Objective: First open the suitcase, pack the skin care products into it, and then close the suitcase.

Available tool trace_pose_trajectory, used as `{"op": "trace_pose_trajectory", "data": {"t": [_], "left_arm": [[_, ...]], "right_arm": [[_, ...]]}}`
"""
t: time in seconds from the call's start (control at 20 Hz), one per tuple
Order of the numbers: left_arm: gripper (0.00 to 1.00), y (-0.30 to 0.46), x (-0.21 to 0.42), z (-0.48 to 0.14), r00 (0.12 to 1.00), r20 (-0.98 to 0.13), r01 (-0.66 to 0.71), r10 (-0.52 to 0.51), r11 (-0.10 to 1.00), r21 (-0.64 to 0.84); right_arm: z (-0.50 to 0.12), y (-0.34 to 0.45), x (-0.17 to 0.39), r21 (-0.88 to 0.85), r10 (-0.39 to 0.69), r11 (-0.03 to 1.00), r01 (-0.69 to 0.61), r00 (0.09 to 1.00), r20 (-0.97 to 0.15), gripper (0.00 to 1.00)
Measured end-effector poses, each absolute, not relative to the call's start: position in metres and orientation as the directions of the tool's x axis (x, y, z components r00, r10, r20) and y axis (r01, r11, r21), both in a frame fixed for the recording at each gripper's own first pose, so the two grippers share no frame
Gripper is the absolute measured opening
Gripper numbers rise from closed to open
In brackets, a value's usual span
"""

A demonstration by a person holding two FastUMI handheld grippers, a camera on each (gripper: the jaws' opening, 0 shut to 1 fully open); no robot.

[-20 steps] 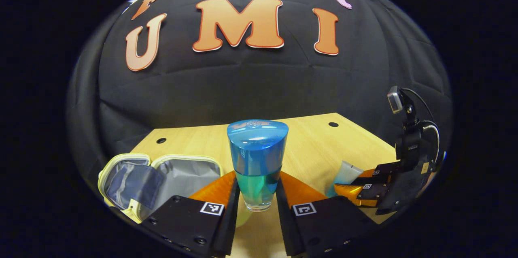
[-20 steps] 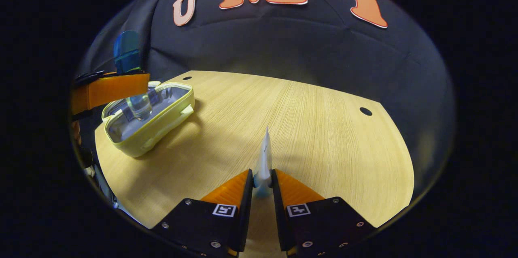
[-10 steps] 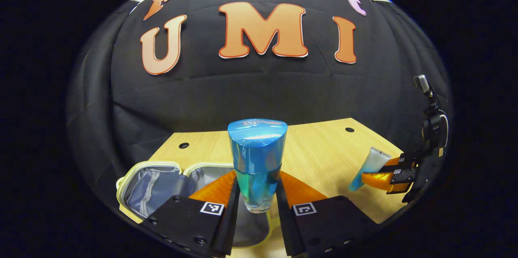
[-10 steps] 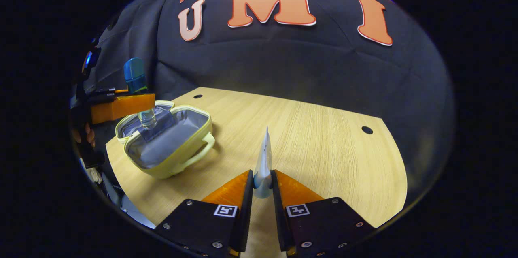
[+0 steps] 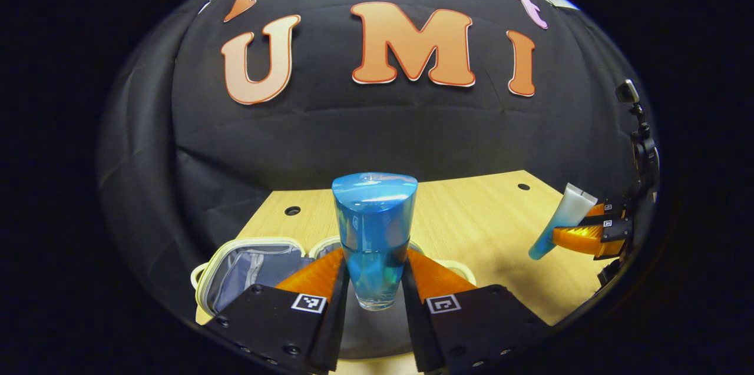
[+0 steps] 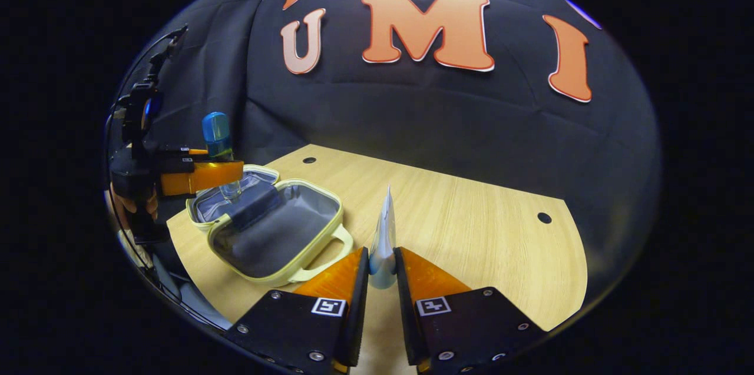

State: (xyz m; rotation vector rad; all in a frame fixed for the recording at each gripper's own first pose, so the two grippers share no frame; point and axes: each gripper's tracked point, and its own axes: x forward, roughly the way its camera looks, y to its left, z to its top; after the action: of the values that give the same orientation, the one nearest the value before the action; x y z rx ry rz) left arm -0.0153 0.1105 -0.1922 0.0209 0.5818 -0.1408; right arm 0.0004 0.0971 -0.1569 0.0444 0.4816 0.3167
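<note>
Suitcase (image 6: 277, 234) interior, open and grey-lined, shows plainly in the right gripper view. Left gripper (image 5: 373, 281) pinches the blue bottle (image 5: 373, 234) upright between its jaws. Right gripper (image 6: 382, 272) jaws clamp the tube (image 6: 384, 239).

Right gripper view: two tools, each clamping a skin care item, over an open case

Right tool (image 6: 382, 266) pinches an upright pale tube (image 6: 384, 236) above the wooden desk (image 6: 471, 228); at left, the left tool (image 6: 203, 176) holds a blue-capped bottle (image 6: 219, 145) upright over the open yellow-rimmed suitcase (image 6: 271, 231), grey lining exposed, handle toward the camera
</note>
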Motion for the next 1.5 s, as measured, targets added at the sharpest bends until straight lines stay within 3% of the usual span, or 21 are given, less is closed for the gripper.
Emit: {"op": "trace_pose_trajectory", "data": {"t": [0.25,0.35,0.4,0.85,1.15,1.45,1.5], "left_arm": [[0.48,0.134,-0.013,-0.23,0.75,-0.641,0.165,-0.162,0.985,-0.056],[0.47,0.142,-0.018,-0.25,0.705,-0.686,0.174,-0.178,0.982,-0.076],[0.47,0.143,-0.019,-0.259,0.681,-0.708,0.181,-0.189,0.98,-0.087],[0.47,0.144,-0.043,-0.335,0.411,-0.866,0.227,-0.285,0.952,-0.205],[0.48,0.136,-0.055,-0.363,0.244,-0.921,0.174,-0.304,0.948,-0.267],[0.48,0.132,-0.043,-0.38,0.206,-0.942,0.188,-0.264,0.956,-0.227],[0.47,0.132,-0.041,-0.385,0.204,-0.945,0.184,-0.256,0.958,-0.22]], "right_arm": [[-0.149,0.135,0.001,0.149,0.326,0.945,-0.29,0.833,-0.446,0.3],[-0.15,0.148,0.001,0.152,0.326,0.945,-0.289,0.831,-0.451,0.25],[-0.15,0.154,0.0,0.157,0.325,0.946,-0.285,0.83,-0.454,0.3],[-0.157,0.204,-0.001,0.214,0.341,0.939,-0.269,0.806,-0.483,0.3],[-0.162,0.223,-0.003,0.256,0.356,0.932,-0.257,0.785,-0.508,0.3],[-0.166,0.227,-0.001,0.293,0.357,0.928,-0.23,0.773,-0.524,0.3],[-0.167,0.23,0.001,0.299,0.358,0.927,-0.226,0.771,-0.526,0.25]]}}
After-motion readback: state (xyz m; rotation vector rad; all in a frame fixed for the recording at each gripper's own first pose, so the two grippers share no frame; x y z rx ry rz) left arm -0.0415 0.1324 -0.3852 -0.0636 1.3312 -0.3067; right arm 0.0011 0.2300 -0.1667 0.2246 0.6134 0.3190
